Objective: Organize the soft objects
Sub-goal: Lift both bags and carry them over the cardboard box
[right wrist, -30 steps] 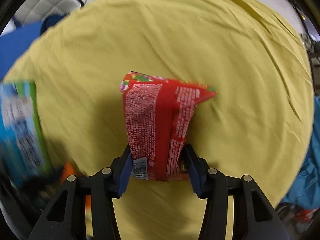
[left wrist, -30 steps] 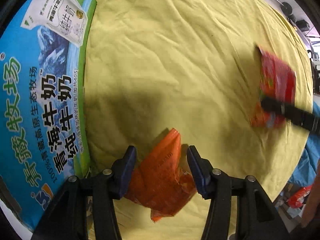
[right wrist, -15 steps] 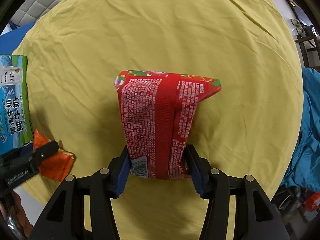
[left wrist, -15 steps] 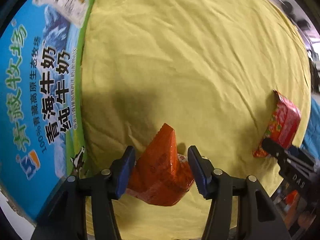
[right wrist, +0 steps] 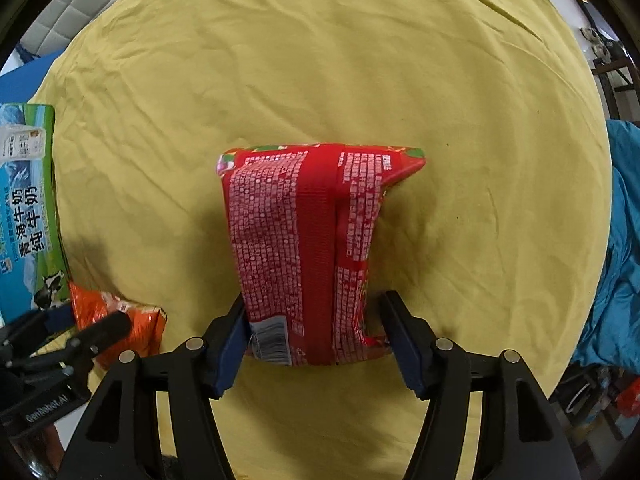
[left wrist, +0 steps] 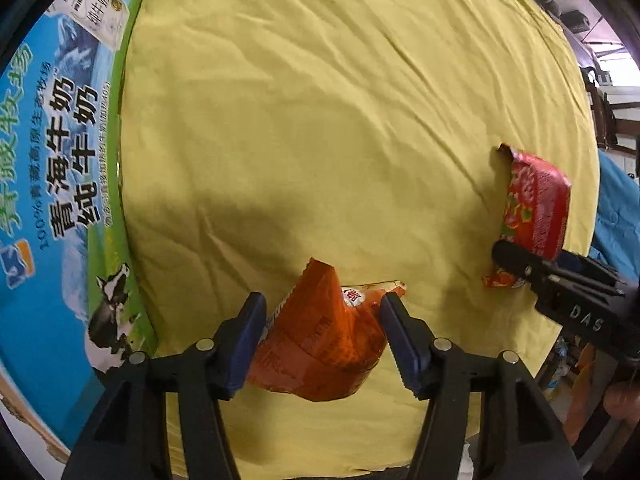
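Right beside the milk carton box (left wrist: 52,184), on the yellow cloth (left wrist: 320,120), sits the orange snack bag (left wrist: 320,336), with the left gripper (left wrist: 322,336) straddling it. Its jaws have just been opening; the left pad looks like it's brushing the bag, the right one has a small gap, so I'd call that let go, bag resting on the cloth.

Well away from the box, toward the far side of the cloth, the red snack bag (right wrist: 304,248) sits between the fingers of the right gripper (right wrist: 316,336). Same deal there: jaws have just been opening, the left pad is against the bag's edge and the right pad stands clear of it. Released, I'd say.

So this looks like the set-down step for both bags, each laid on its own spot. Next move probably calls for lifting both grippers straight off without snagging the crinkly wrappers, since the pads are close to the film. Can't tell whether more soft stuff is waiting off the cloth.
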Motion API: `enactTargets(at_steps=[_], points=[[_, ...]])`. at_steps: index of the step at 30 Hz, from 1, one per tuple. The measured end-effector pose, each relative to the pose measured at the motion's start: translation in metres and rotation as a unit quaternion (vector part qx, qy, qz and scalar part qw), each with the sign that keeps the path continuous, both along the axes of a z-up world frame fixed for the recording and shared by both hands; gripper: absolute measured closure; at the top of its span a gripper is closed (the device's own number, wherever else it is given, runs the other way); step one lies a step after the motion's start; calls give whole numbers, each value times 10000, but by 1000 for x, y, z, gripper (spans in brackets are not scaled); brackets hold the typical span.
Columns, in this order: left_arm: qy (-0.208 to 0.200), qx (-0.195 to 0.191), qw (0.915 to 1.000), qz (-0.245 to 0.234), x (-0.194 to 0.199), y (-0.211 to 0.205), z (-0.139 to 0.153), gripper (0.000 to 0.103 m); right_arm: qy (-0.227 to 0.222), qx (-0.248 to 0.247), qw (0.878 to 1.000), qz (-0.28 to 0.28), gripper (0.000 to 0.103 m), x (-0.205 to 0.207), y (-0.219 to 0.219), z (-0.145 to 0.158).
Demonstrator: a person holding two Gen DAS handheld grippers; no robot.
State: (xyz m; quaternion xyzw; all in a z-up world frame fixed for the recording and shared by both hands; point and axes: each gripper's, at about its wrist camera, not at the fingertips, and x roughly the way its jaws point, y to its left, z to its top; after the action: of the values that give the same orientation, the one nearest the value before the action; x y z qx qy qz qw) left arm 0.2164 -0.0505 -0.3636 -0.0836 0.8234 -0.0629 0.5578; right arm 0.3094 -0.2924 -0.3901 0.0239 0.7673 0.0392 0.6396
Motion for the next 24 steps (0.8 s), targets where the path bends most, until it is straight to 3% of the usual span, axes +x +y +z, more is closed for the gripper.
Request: enactTargets(at_steps=[3, 5, 7, 10, 19, 24], points=[[-21, 26, 9999, -162, -12, -5, -4, 46, -85, -54, 9999, 52, 39, -7, 2, -5], [-148, 91, 9995, -272, -17, -16, -1, 53, -127, -102, 9998, 113, 41, -8, 4, -4], [-235, 167, 9987, -424, -20, -37, 1, 58, -167, -115, 9997, 148, 49, -19, 4, -10], [-471, 327, 9966, -592, -29, -61, 10, 69, -189, -69, 9997, 145, 52, -23, 4, -8], [-755, 272, 9954, -527, -33, -63, 31, 71, -392, 230, 9990, -8, 54, -43, -1, 17], [-1173, 331, 9920, -333, -35, -52, 51, 71, -579, 373, 9976, 13, 54, -58, 4, 42]])
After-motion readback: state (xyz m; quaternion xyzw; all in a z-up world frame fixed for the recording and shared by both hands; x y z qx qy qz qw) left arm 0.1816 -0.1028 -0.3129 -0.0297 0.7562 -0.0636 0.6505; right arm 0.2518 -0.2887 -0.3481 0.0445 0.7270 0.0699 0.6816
